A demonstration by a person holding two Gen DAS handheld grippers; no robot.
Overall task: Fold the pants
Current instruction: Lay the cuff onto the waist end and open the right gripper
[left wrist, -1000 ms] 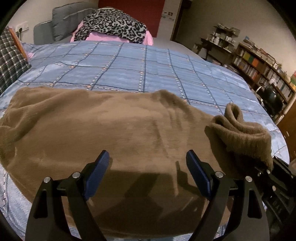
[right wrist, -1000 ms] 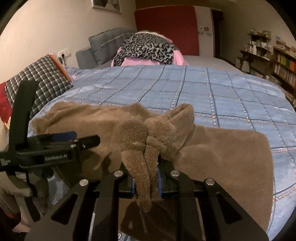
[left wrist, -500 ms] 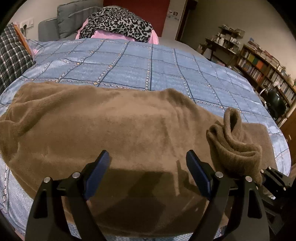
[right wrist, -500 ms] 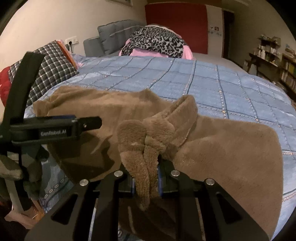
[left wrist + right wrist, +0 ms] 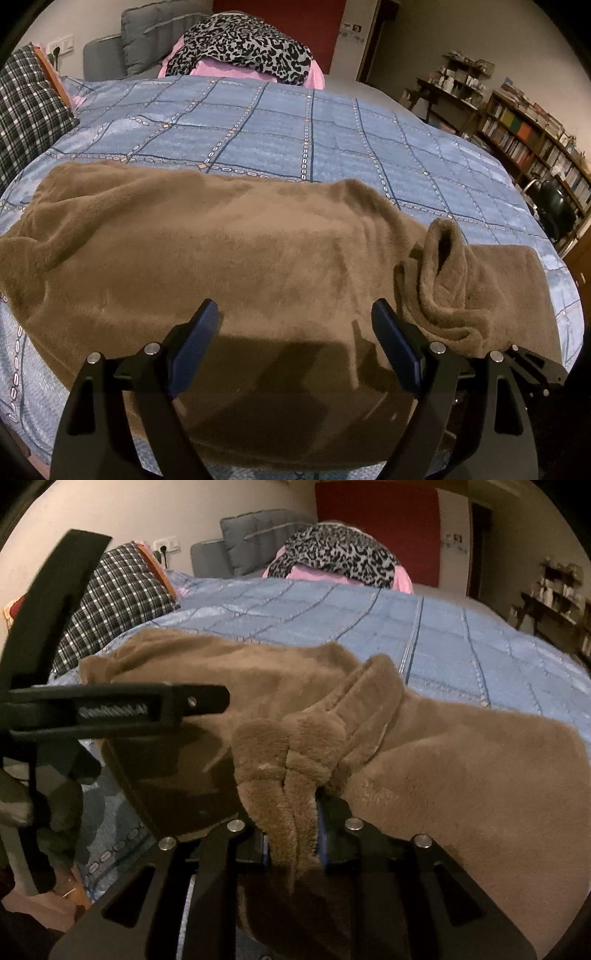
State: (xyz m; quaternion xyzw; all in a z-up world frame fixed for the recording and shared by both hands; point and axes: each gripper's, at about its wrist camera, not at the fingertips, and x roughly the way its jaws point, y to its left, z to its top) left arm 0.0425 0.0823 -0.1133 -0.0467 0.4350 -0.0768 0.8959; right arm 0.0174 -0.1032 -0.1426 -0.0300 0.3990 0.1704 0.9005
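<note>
**Bunched end coming down onto the spread pants**

At the left, our left gripper (image 5: 291, 336) hangs with its blue-padded jaws wide apart and empty above the near edge of the fuzzy brown fleece pants (image 5: 221, 251), which lie flat on the blue checked quilt (image 5: 295, 136), long axis running left to right across the near side of the bed. Further right, our right gripper (image 5: 291, 845) pinches a gathered end of the fleece. Over the last second that bunch has sunk toward the layer beneath and the jaws have just eased slightly, cloth still between them. We judge this fold nearly laid, release next.
</note>
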